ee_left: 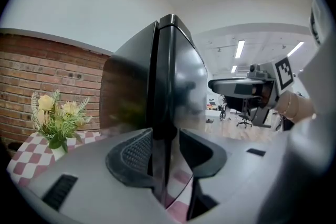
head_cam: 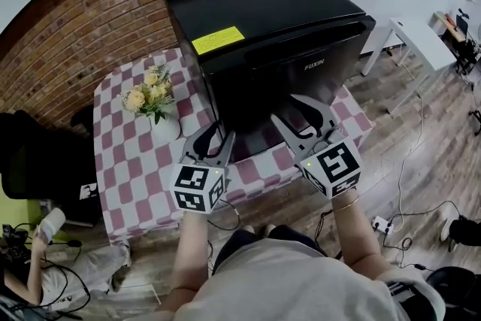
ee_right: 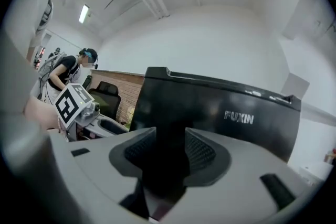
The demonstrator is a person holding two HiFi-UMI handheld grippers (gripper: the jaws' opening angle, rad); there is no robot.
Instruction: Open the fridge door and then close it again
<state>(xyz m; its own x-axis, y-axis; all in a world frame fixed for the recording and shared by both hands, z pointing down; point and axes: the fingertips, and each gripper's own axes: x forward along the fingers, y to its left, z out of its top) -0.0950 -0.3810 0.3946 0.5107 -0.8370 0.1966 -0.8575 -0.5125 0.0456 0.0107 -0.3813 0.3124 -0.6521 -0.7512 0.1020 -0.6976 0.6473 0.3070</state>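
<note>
The left tongs (head_cam: 222, 131) are held released at the fridge's (head_cam: 270, 26) front left edge. The right tongs (head_cam: 285, 107), likewise released, are faced at its door above the desk's (head_cam: 135, 162) front edge.

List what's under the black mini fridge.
A pink-and-white checked tablecloth shows to the left, front and right of the black mini fridge, so the fridge stands on it. The fridge covers the patch directly beneath, and the cloth hides whatever supports it.

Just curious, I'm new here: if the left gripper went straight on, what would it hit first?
Probably the black fridge, at its front corner edge, seen between the open jaws of the left gripper; how near is unclear.
</note>
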